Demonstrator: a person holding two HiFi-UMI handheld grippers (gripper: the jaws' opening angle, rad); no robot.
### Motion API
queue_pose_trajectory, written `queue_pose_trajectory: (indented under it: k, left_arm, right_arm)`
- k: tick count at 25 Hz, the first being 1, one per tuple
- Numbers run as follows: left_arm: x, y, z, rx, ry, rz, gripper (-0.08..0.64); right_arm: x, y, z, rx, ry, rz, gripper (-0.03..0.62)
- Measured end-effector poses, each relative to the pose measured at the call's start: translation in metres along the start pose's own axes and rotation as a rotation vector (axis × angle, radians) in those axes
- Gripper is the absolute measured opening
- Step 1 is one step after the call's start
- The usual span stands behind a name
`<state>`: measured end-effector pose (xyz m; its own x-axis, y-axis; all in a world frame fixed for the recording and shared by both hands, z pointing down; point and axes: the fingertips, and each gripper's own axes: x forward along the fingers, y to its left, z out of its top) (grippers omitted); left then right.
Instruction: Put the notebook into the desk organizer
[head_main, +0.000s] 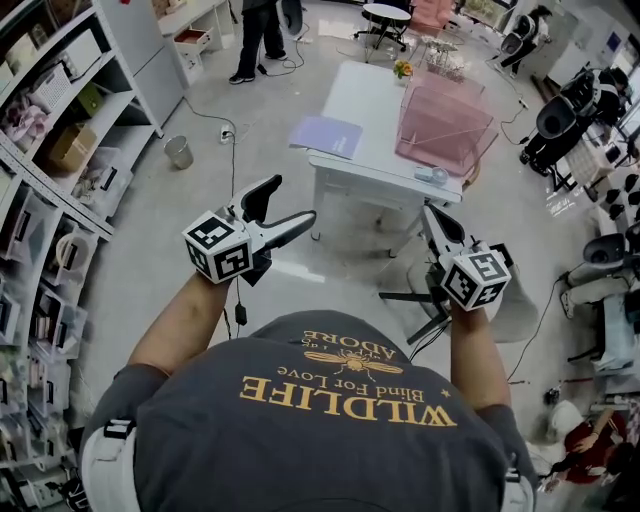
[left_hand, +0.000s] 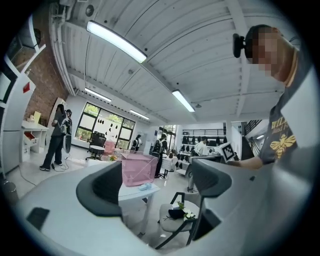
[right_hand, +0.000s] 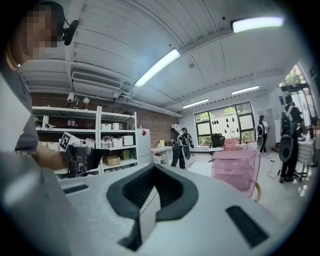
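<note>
A purple notebook (head_main: 326, 135) lies flat on the white table's (head_main: 375, 100) left edge, ahead of me. The pink see-through desk organizer (head_main: 445, 125) stands on the same table to the right of it. Both grippers hang in the air well short of the table. My left gripper (head_main: 290, 201) is open with nothing between its jaws; in the left gripper view (left_hand: 155, 182) the organizer (left_hand: 137, 169) shows far off through the gap. My right gripper (head_main: 432, 214) is shut and empty, its pads together in the right gripper view (right_hand: 150, 192), where the organizer (right_hand: 235, 170) stands at the right.
Shelving (head_main: 60, 150) runs along the left. A metal bin (head_main: 179, 152) stands on the floor. A chair (head_main: 505, 305) sits by the table's near right corner. A small flower pot (head_main: 403, 69) and a pale blue item (head_main: 432, 176) rest on the table. A person (head_main: 258, 35) stands behind.
</note>
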<state>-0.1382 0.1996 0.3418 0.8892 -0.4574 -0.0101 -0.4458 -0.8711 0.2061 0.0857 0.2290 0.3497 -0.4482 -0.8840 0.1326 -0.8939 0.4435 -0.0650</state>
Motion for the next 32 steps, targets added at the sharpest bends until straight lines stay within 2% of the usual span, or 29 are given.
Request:
queue_pose_trajectory:
  k: [11,17,23,27,32]
  left_arm:
    - [0.046,-0.032,-0.002,-0.002,0.002,0.076,0.431]
    - [0.059,-0.013,-0.005,-0.015,0.015,0.080,0.431]
    - [0.071,0.063,-0.002,-0.025,0.001,0.033,0.431]
    - [0.089,0.150,0.012,-0.039,-0.018,-0.041,0.431]
    - [0.109,0.257,0.046,-0.033,0.020,-0.150,0.431]
  right_arm:
    - [-0.025,-0.049,0.007,-0.013,-0.015,0.072,0.000]
    - [-0.001,-0.064,0.010,-0.016,-0.019,0.085,0.000]
    - [0.072,-0.075,0.008,-0.015,-0.010,0.046,0.000]
    - [0.151,-0.085,0.014,-0.017,-0.028,-0.016,0.000]
    - [0.244,-0.093,0.041,0.001,-0.061,-0.120,0.000]
